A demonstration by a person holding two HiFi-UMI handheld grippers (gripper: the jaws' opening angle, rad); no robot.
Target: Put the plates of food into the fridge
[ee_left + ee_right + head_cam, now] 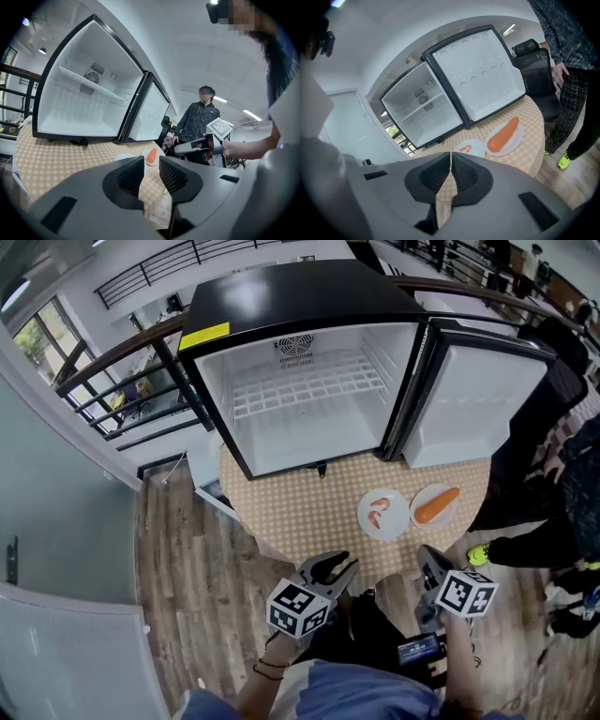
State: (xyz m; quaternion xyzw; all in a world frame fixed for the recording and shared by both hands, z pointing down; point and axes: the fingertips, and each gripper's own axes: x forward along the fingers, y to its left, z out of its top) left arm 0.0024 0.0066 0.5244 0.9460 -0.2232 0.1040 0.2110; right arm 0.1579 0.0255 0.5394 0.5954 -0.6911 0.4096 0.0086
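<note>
Two white plates lie on the checked round table [300, 512] in front of the open fridge [309, 399]. One plate [394, 523] holds pink shrimp [379, 512]; the plate [427, 493] to its right holds a long orange piece of food [438, 505]. My left gripper [339, 568] hovers at the table's near edge, open, with nothing between its pads [132, 174]. My right gripper [428, 557] is shut and empty, just short of the plates. Ahead of its jaws in the right gripper view lie the orange food [504, 134] and the shrimp plate [477, 149].
The fridge door [473, 404] swings open to the right; a wire shelf [309, 385] spans the bare white inside. A person in dark clothes [197, 119] stands right of the table beside a black chair [534, 65]. Wooden floor [187, 568] lies to the left.
</note>
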